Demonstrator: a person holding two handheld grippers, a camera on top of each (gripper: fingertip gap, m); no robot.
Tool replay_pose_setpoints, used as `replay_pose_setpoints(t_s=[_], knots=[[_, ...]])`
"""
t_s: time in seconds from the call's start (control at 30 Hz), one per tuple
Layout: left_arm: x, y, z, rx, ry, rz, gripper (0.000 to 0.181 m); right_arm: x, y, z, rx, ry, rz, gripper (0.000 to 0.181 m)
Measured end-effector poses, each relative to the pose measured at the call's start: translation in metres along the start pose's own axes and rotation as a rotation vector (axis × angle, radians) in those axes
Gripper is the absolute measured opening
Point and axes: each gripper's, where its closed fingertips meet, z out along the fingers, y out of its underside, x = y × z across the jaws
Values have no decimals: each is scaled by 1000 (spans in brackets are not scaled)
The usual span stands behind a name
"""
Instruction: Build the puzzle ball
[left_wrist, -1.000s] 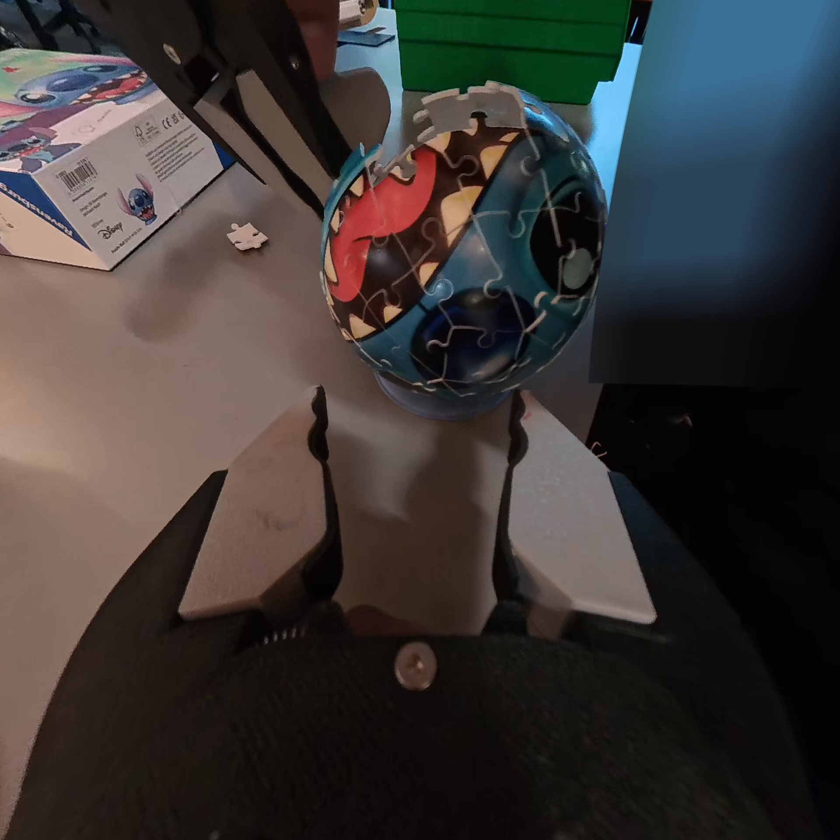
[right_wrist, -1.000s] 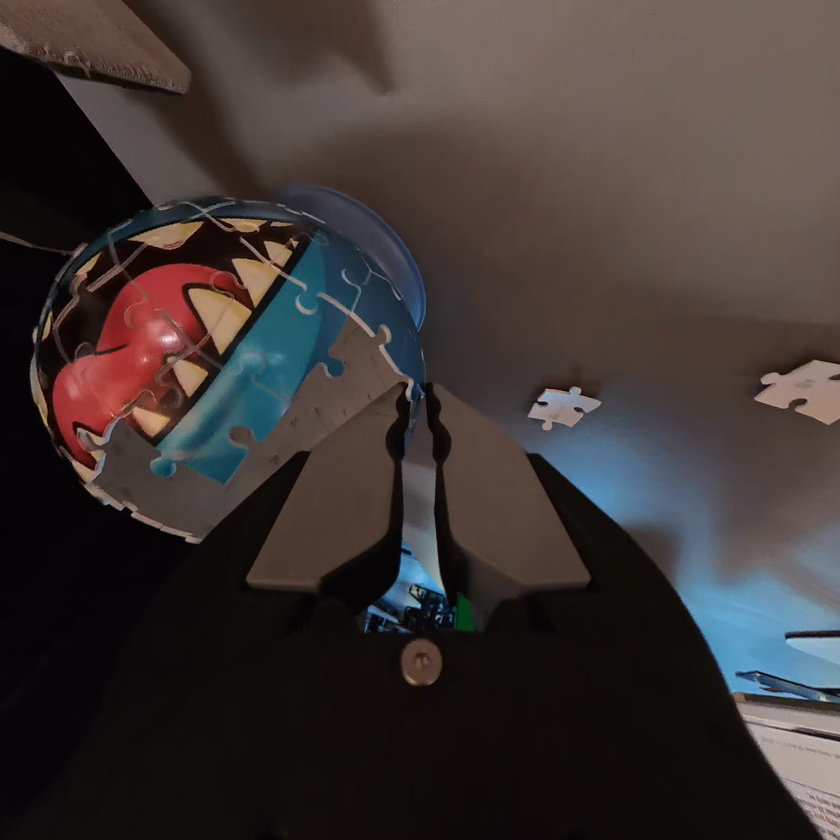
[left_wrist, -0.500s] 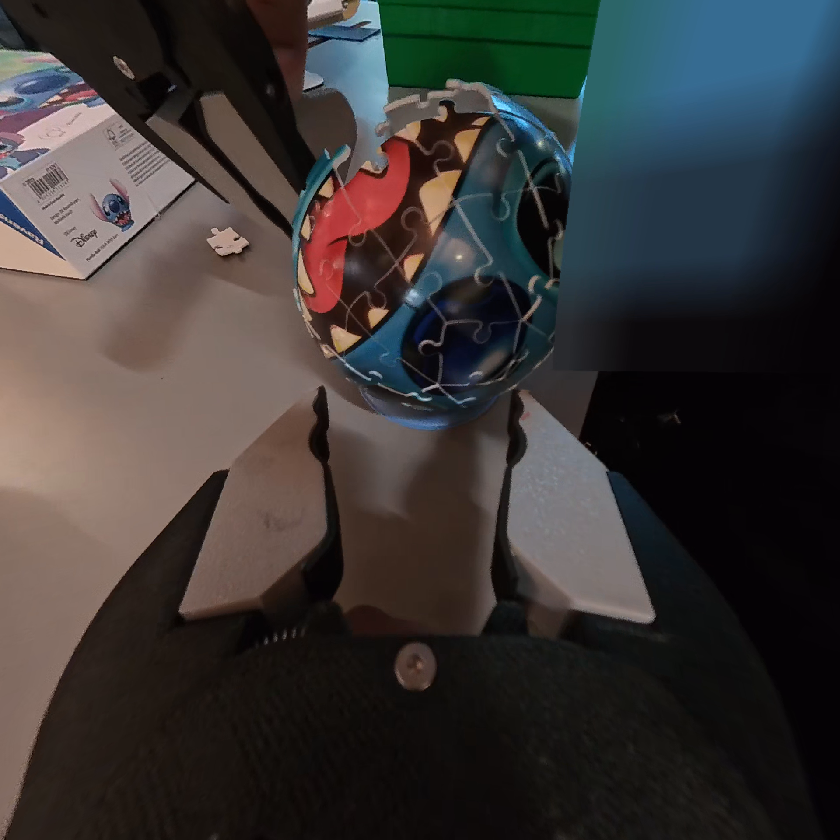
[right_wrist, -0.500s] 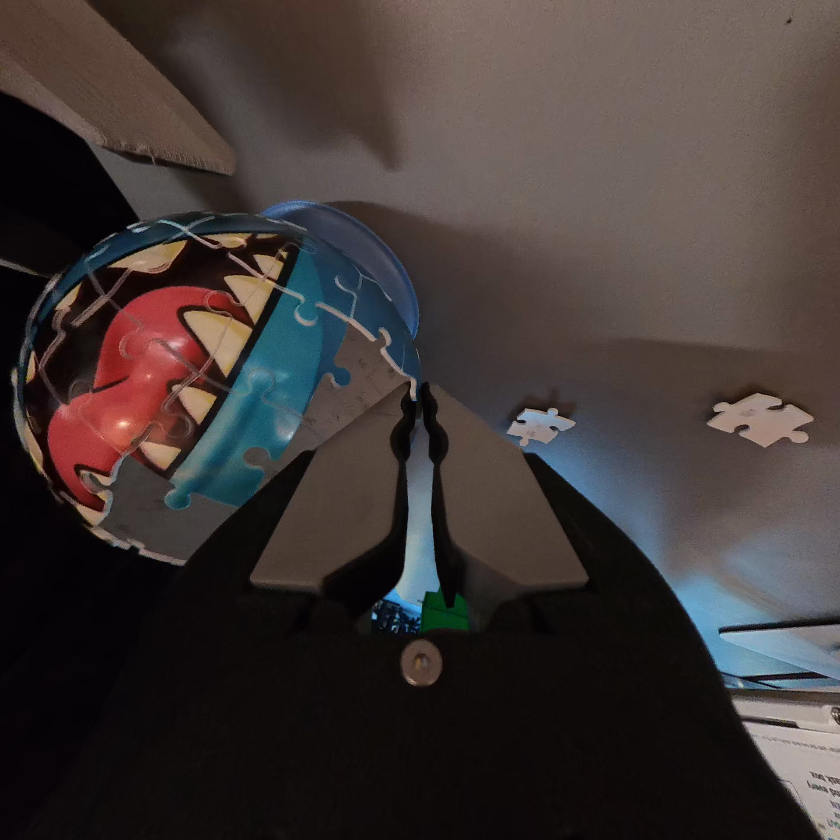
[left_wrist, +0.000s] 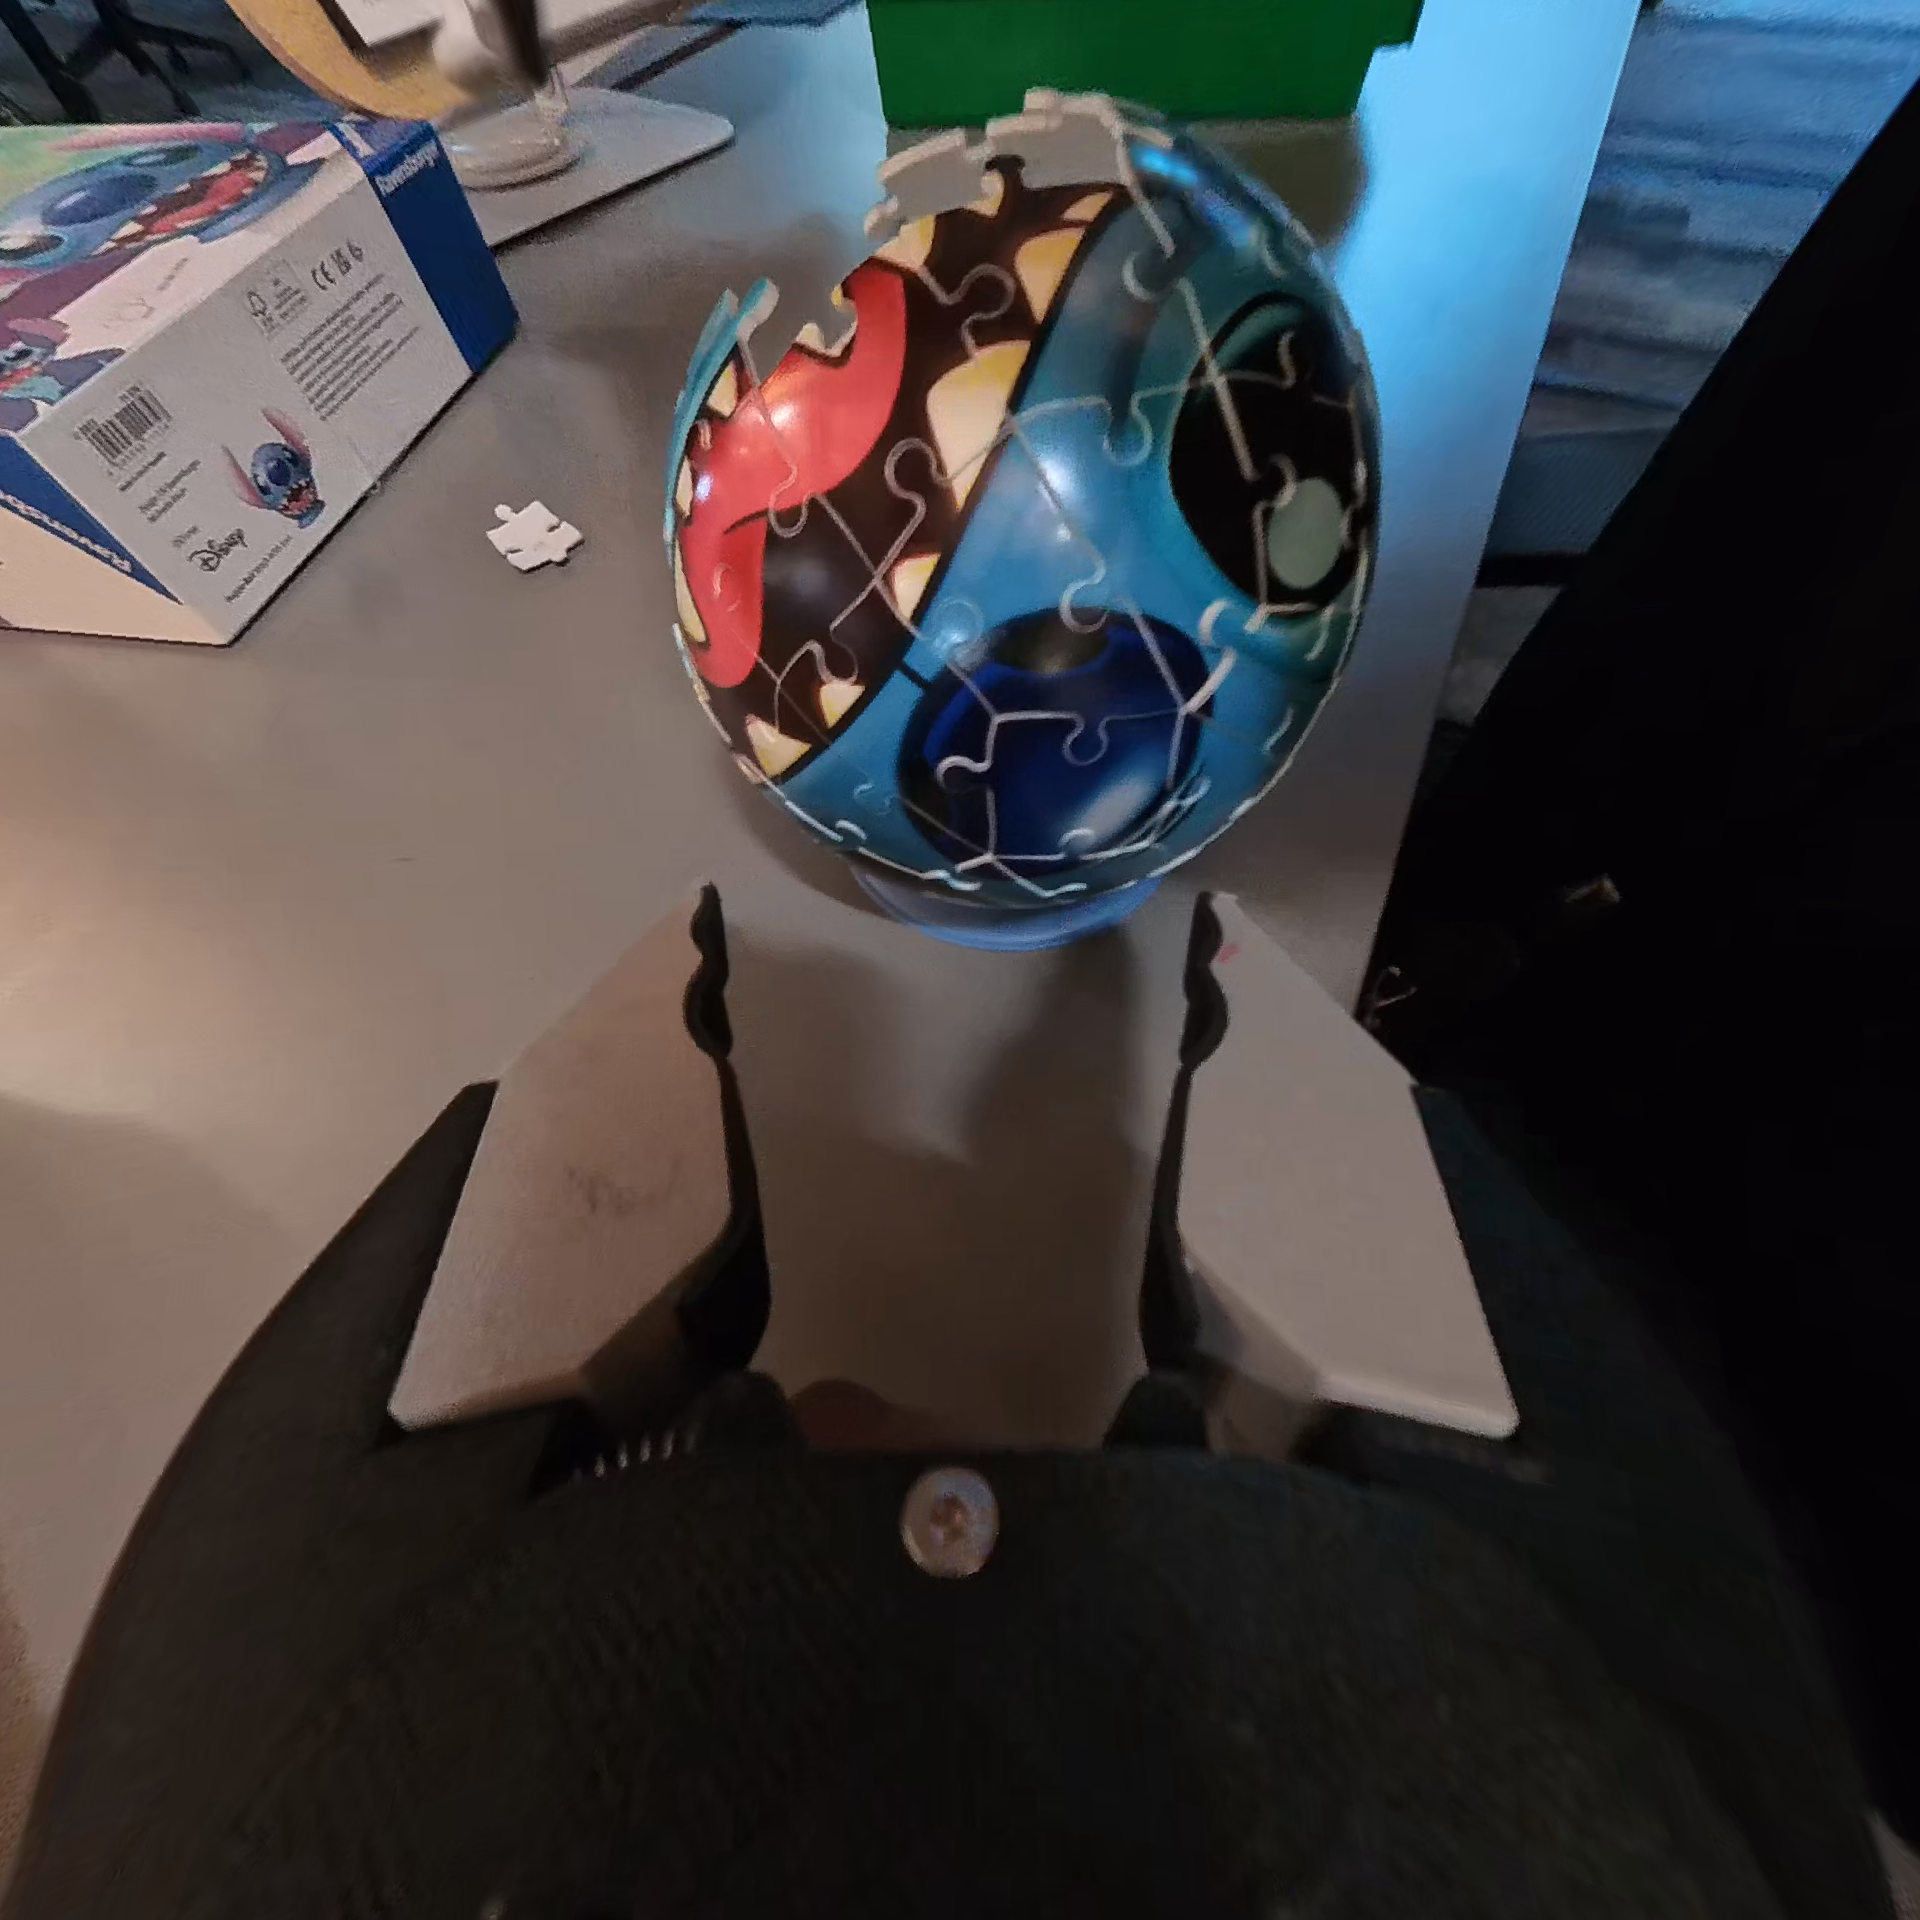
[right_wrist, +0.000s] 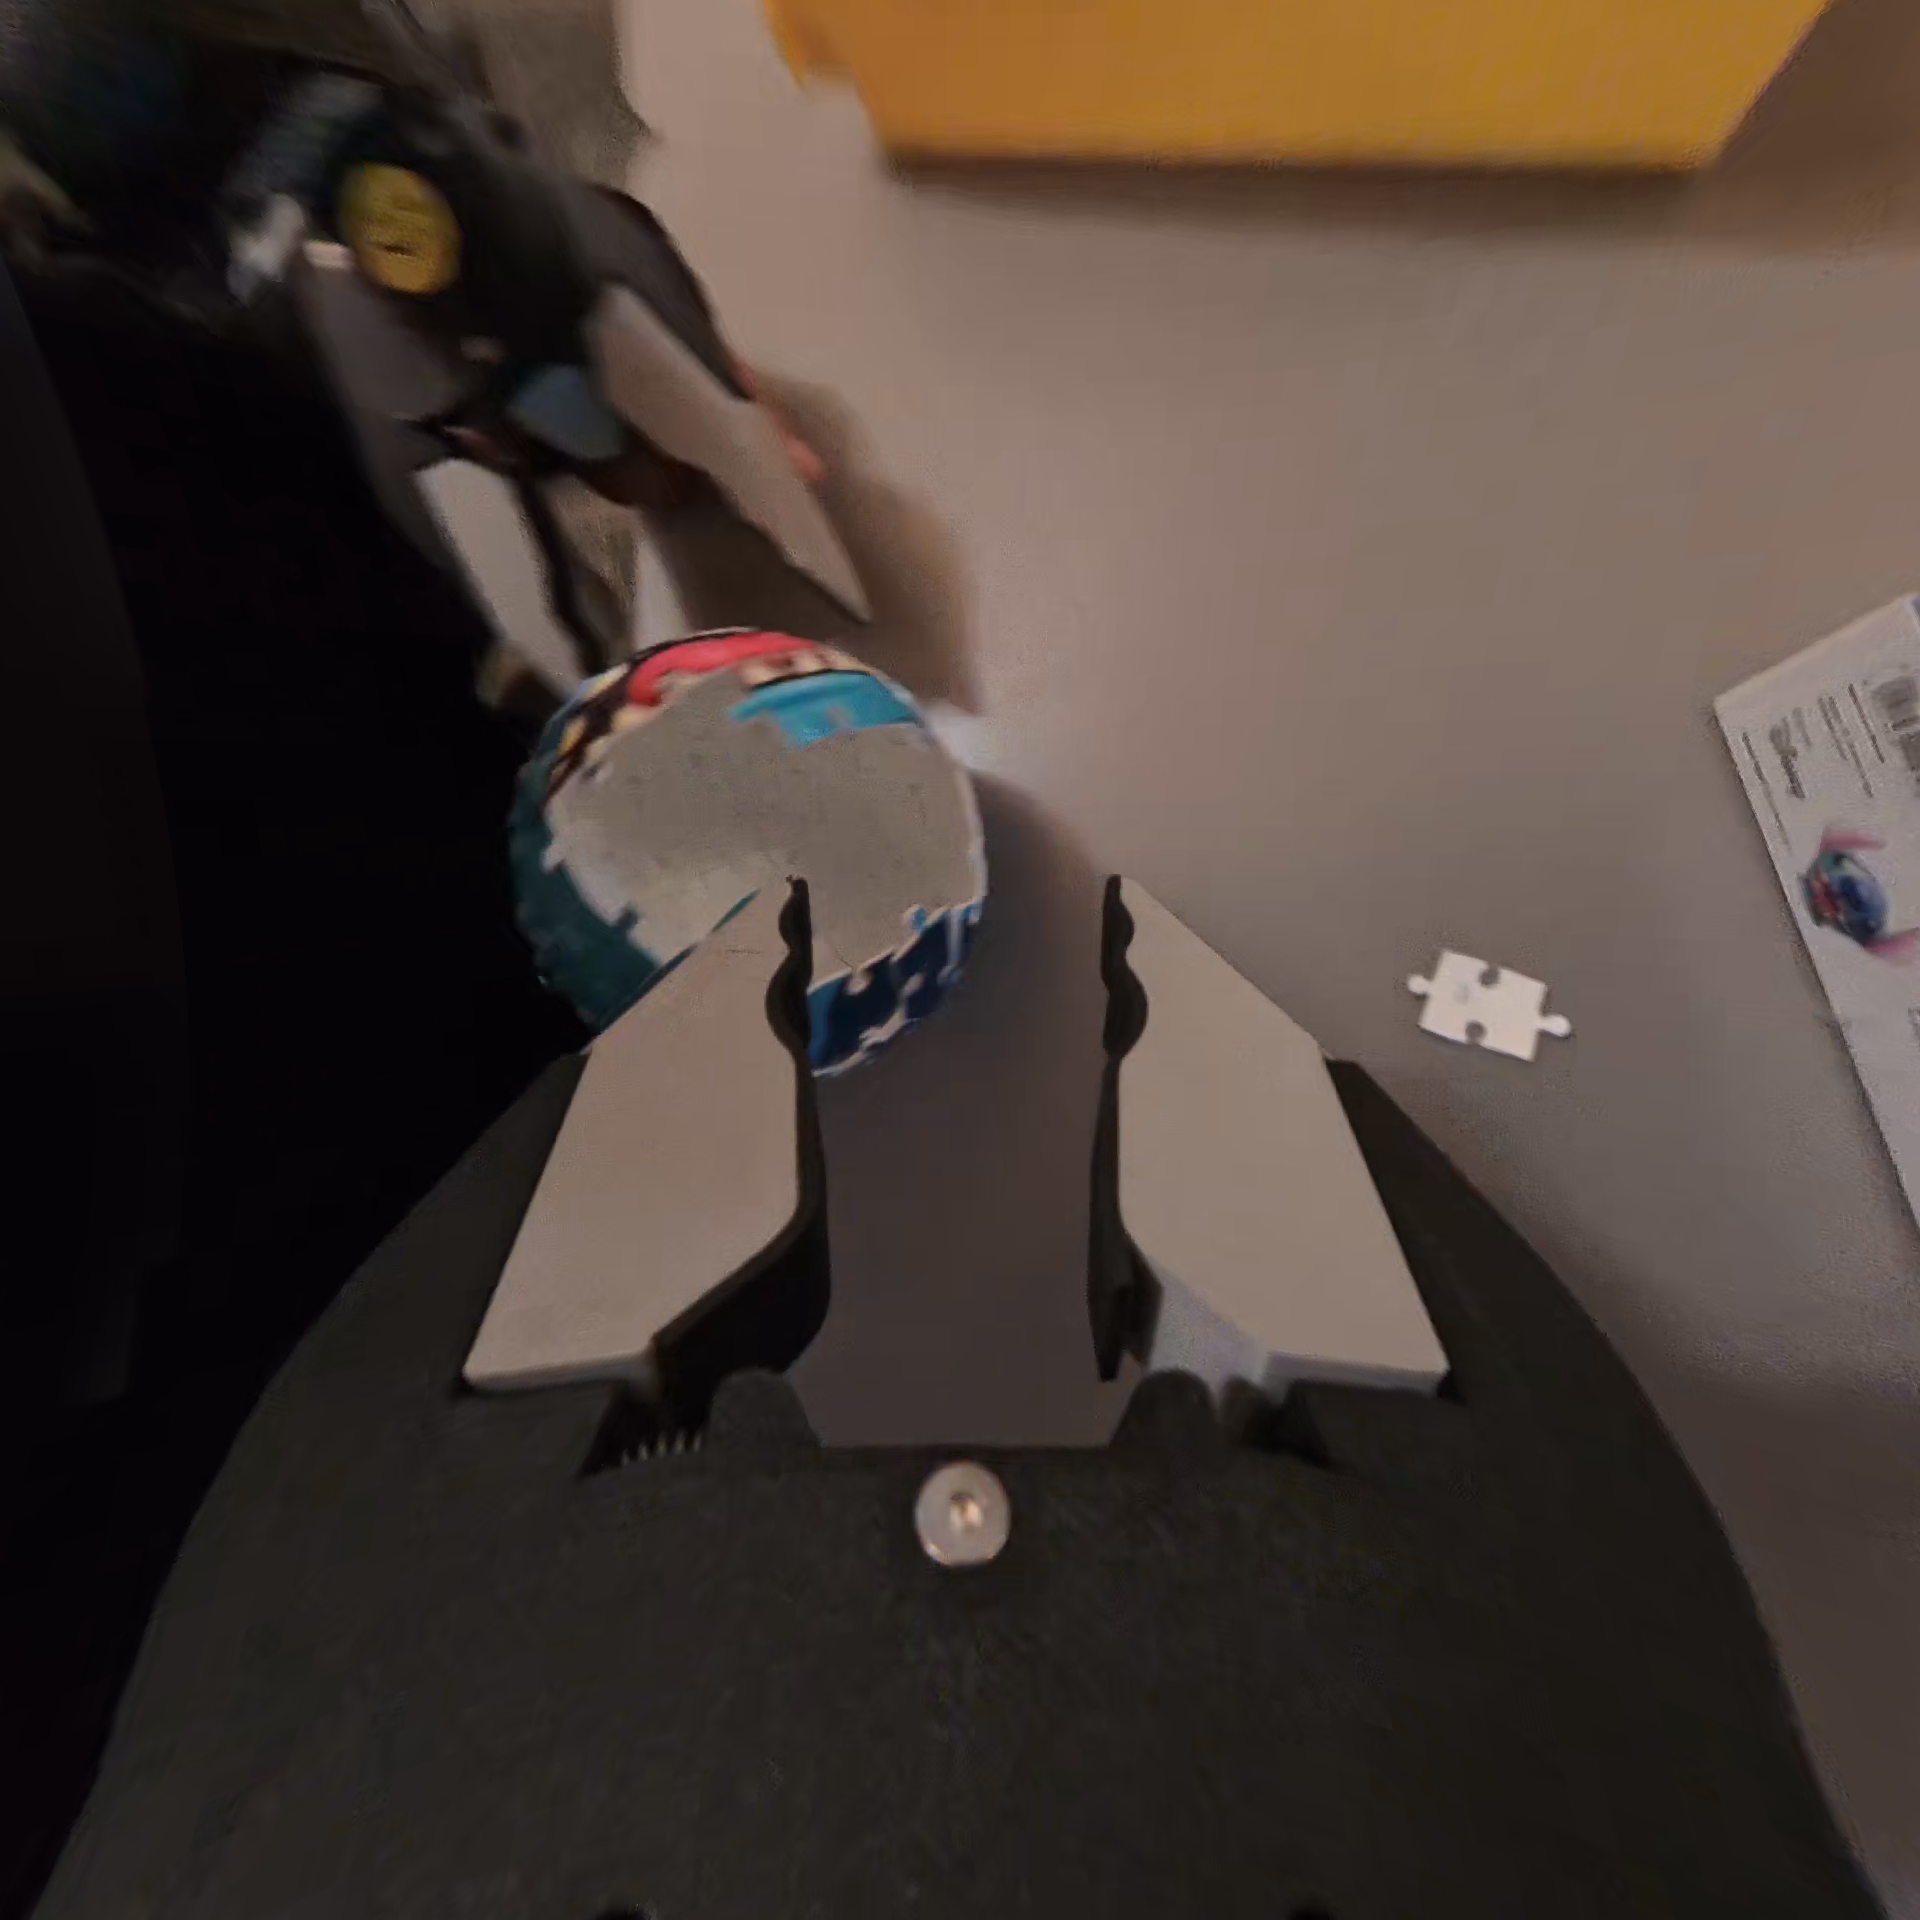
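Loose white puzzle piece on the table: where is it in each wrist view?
Left wrist view: loose white puzzle piece left of centre, between the puzzle box and the puzzle ball.
Right wrist view: right of centre, between ball and box.
Shared landmark: the ball.

The right claw (right_wrist: 951, 904) gapes empty above the unfinished puzzle ball (right_wrist: 743, 831), a loose piece (right_wrist: 1486, 1006) nearby.
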Motion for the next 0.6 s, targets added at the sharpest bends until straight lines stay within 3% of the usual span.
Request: replay_pose_setpoints(t_s=[0.17, 0.27, 0.37, 0.6], knots=[[-6, 8, 11, -72, 29, 107, 100, -46, 49, 3, 368, 107, -173, 64], [-5, 4, 16, -55, 89, 131, 107, -52, 62, 14, 486, 266, -246, 68], [-5, 2, 22, -62, 92, 168, 109, -48, 67, 35, 480, 352, -274, 76], [0, 0, 26, -77, 46, 159, 108, -56, 60, 57, 503, 329, -354, 80]])
